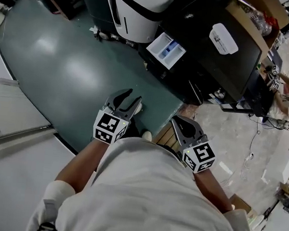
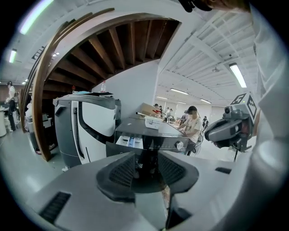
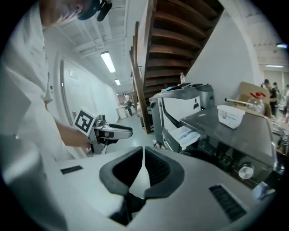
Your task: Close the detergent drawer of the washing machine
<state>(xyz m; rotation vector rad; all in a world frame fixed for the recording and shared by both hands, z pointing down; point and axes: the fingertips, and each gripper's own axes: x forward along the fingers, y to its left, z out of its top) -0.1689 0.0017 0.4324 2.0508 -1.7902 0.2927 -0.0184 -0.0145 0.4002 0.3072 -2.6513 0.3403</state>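
The left gripper (image 1: pixel 132 97) is held in front of the person's chest with its jaws spread apart and nothing between them. Just beside it, the right gripper (image 1: pixel 178 121) has its jaws drawn together on nothing. Both point forward over the green floor (image 1: pixel 63 65), well apart from the machine.

The detergent drawer (image 1: pixel 165 50) lies ahead of both tools and a little to the right of the left one, which seems the nearer of the two. It stands pulled well out of the front of the washing machine (image 1: pixel 224 69), its long axis running from the dark front panel out over the floor. To close it would likely take a push on its outer end, straight along that axis.

The drawer is a white open tray with a blue insert. Behind it, a white container (image 1: pixel 224 39) rests on the machine's dark top.
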